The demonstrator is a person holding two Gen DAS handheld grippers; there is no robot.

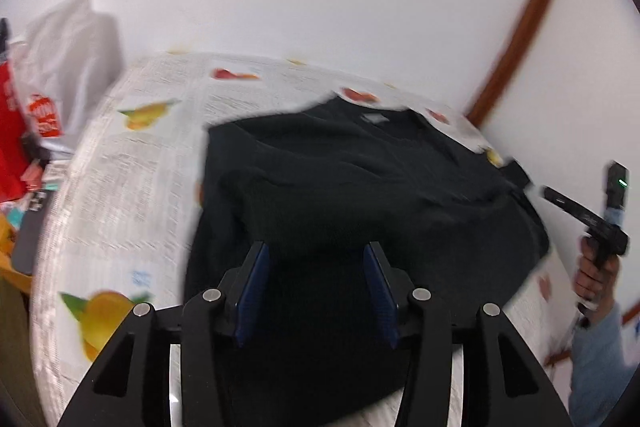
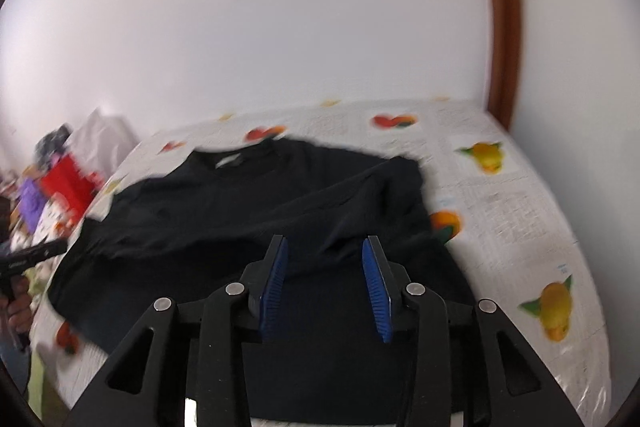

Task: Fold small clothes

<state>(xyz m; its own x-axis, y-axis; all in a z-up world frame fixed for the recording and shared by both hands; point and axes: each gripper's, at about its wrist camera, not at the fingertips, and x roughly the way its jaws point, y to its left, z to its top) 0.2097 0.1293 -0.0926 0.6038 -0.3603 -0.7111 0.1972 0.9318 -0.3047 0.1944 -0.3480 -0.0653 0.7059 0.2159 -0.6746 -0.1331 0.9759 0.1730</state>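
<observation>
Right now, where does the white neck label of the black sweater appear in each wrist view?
Left wrist view: the neck label sits above centre, at the far edge of the black sweater.
Right wrist view: the neck label sits left of centre, inside the collar at the far edge of the sweater.
Shared landmark: the brown door frame, on the right in both.

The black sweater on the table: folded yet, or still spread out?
Partly folded. The black sweater lies on the table with its collar up and one sleeve laid across the body; the lower half is not folded up.
</observation>
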